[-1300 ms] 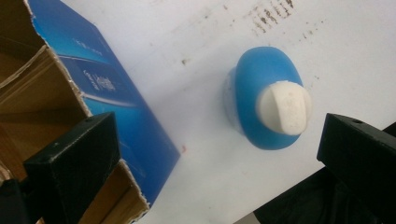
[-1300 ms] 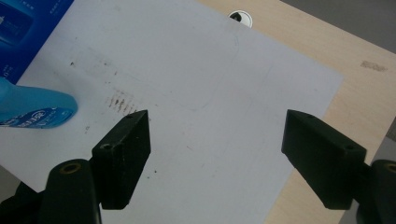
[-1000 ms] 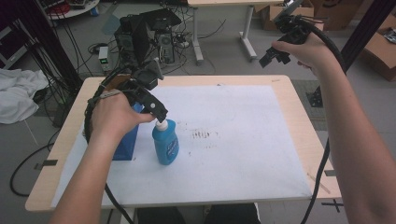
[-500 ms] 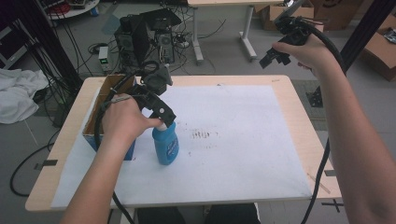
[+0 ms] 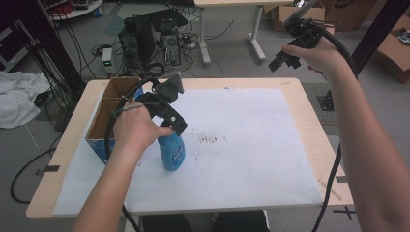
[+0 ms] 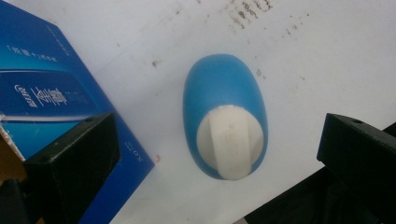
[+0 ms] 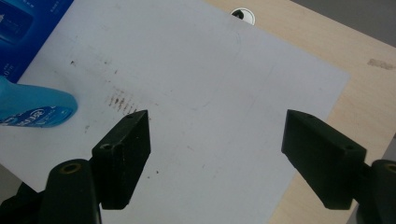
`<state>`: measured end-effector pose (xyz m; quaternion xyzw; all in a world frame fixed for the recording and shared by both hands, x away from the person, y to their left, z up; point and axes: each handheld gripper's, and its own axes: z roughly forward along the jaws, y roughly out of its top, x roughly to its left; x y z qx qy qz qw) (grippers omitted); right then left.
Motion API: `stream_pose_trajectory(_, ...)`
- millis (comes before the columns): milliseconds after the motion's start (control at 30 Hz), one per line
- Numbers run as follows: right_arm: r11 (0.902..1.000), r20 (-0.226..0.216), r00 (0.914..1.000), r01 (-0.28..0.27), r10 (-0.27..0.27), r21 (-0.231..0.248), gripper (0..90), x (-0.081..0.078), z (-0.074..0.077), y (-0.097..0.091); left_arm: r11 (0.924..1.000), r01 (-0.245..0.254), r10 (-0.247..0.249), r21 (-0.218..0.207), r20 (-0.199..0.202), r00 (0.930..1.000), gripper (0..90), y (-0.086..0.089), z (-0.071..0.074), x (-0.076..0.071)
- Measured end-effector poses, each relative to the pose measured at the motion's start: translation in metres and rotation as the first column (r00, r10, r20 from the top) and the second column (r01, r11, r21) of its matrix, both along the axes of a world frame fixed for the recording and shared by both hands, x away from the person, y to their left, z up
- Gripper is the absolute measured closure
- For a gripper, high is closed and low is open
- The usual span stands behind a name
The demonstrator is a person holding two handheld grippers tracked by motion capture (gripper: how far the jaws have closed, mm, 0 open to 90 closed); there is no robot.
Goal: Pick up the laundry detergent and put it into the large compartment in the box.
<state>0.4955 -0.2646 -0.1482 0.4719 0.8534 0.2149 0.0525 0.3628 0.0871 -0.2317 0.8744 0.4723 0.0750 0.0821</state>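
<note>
A blue plastic bottle with a white cap [image 5: 171, 150] is stood upright on the white paper sheet [image 5: 251, 154] covering the light wooden table [image 5: 314, 145], toward the left half, just beside an open cardboard box with blue printed sides [image 5: 104, 121] at the table's left edge. In the left gripper view the bottle [image 6: 224, 114] is seen from straight above: smooth oval blue shoulder, round white cap with a raised flat tab. The box's glossy blue wall [image 6: 51, 93] with white print is seen at the left of that view.

The left gripper [image 5: 169, 113], black and blocky, is held just above the bottle's cap; its jaws are spread wide on either side of the bottle top, not touching it. The left hand [image 5: 135, 128] is wrapped around the gripper's handle.

The right gripper [image 5: 295, 46] is held high beyond the table's far right corner by the right hand [image 5: 321, 55], jaws wide apart with nothing between them. In the right gripper view the matte paper [image 7: 196, 93] shows scuffed brown marks, and bare wood grain is seen at the table's edge [image 7: 327, 42].
</note>
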Motion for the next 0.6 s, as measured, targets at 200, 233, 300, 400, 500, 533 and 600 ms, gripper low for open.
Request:
stream_pose_trajectory(200,1.0,0.0,1.0,-0.001,0.001,0.0,24.2,0.0,-0.001,0.0,0.9999,0.001,-0.001,0.013,-0.008,1.0,0.1,-0.003,-0.008,0.0)
stream_pose_trajectory(233,1.0,0.0,1.0,-0.001,0.001,0.0,24.2,0.0,-0.001,0.0,0.9999,0.001,-0.001,0.013,-0.008,1.0,0.1,-0.003,-0.008,0.0)
stream_pose_trajectory(300,1.0,-0.002,1.0,-0.001,0.001,0.001,24.3,0.0,-0.002,-0.001,0.9998,0.001,-0.001,0.022,-0.011,0.9999,0.1,-0.003,-0.01,0.001)
stream_pose_trajectory(400,1.0,-0.003,1.0,0.0,0.0,0.001,24.3,0.0,-0.003,-0.001,0.9997,-0.003,0.003,0.024,-0.01,0.9999,0.1,-0.005,-0.013,0.001)
stream_pose_trajectory(500,1.0,-0.007,1.0,-0.002,0.002,0.001,24.3,0.001,-0.004,-0.001,0.9995,0.003,-0.003,0.032,-0.015,0.9999,0.1,-0.007,-0.015,0.001)
stream_pose_trajectory(533,1.0,-0.005,1.0,-0.001,0.001,0.001,24.2,0.001,-0.004,-0.001,0.9994,-0.001,0.002,0.033,-0.018,0.9998,0.1,-0.008,-0.018,0.001)
stream_pose_trajectory(600,1.0,-0.006,1.0,-0.002,0.002,-0.002,24.3,0.0,-0.005,-0.001,0.9991,-0.001,0.002,0.043,-0.02,0.9998,0.1,-0.008,-0.021,0.002)
